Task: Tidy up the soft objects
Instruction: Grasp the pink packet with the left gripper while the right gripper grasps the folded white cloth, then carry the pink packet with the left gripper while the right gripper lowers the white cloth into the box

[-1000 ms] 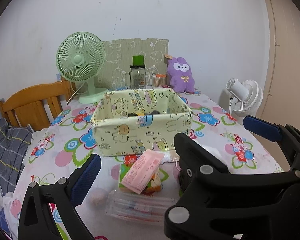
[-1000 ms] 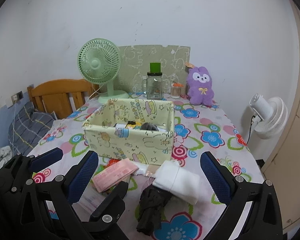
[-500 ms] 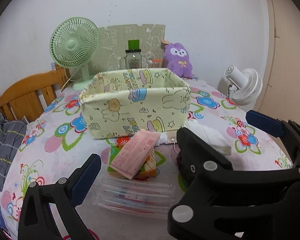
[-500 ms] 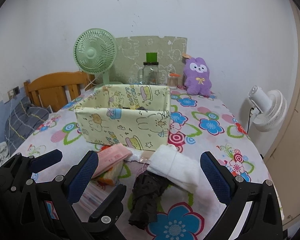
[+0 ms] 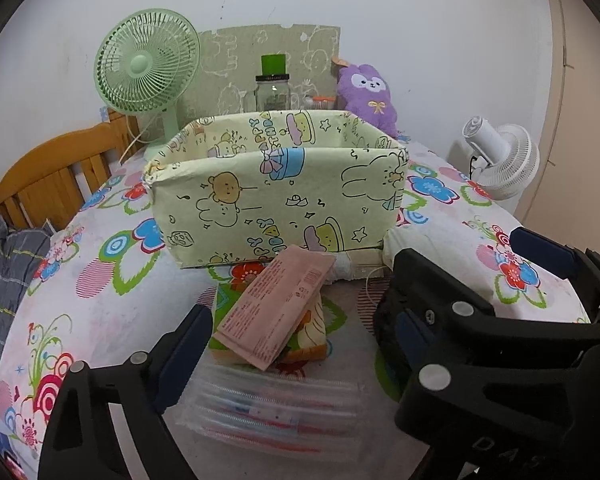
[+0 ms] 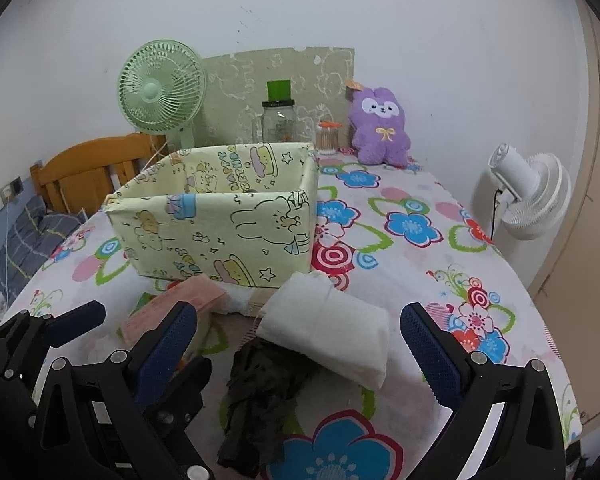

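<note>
A pink packet [image 5: 276, 308] lies on a green and orange tissue pack [image 5: 310, 340], just in front of the yellow cartoon-print fabric box [image 5: 276, 196]. My left gripper [image 5: 296, 344] straddles both, its jaws closing, and its pads do not press on them. A clear plastic pack [image 5: 276, 404] lies nearer the camera, under that gripper. To the right, a folded white cloth [image 6: 332, 328] overlaps a crumpled black cloth [image 6: 260, 392]. My right gripper [image 6: 300, 350] stands open around them without touching. The two grippers' inner fingers cross each other.
The floral tablecloth [image 6: 420, 264] covers the table. At the back stand a green fan [image 6: 160, 92], a glass jar [image 6: 278, 120], a toothpick holder [image 6: 327, 138] and a purple plush [image 6: 380, 128]. A white fan [image 6: 532, 196] is off the right edge and a wooden chair [image 6: 84, 172] at the left.
Both grippers have sunk and come forward toward the items in front of the box. The left gripper's jaws have narrowed a little around the packets.
</note>
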Tool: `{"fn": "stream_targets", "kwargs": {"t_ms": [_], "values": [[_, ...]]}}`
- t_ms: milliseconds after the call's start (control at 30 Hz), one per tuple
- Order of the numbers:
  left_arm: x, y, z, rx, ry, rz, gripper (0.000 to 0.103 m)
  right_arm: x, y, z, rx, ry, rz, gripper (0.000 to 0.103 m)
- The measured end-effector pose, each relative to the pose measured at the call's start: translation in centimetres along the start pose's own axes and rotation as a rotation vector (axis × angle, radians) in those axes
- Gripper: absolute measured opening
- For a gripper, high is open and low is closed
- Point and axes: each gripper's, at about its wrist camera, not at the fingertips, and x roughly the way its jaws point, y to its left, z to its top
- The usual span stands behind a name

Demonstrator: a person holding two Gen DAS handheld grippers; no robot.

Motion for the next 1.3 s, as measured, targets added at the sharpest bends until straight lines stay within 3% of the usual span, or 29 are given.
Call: {"fn": "stream_targets", "kwargs": {"t_ms": [533,600,900,1233,1300], "values": [[3.4,0.6,1.4,0.0,0.053,0.041,0.067,3.7,-1.5,0.6,0.066,0.067,-0.022,0.103],[3.9,0.9,1.6,-0.008,0.068,0.038,0.058,4.1,-1.5,0.7,0.072,0.075,-0.032,0.103],[4.3,0.7,1.5,0.011,0.07,0.045,0.048,5.9,-1.8,0.2,0.119,0.139,-0.033,0.102],[4.4,0.5,1.6,0.028,0.065,0.045,0.045,6.2,-1.1,0.3,0.098,0.151,-0.021,0.076],[4.4,0.3,1.6,0.036,0.066,0.051,0.044,6.1,-0.8,0.4,0.094,0.151,-0.004,0.06]]}}
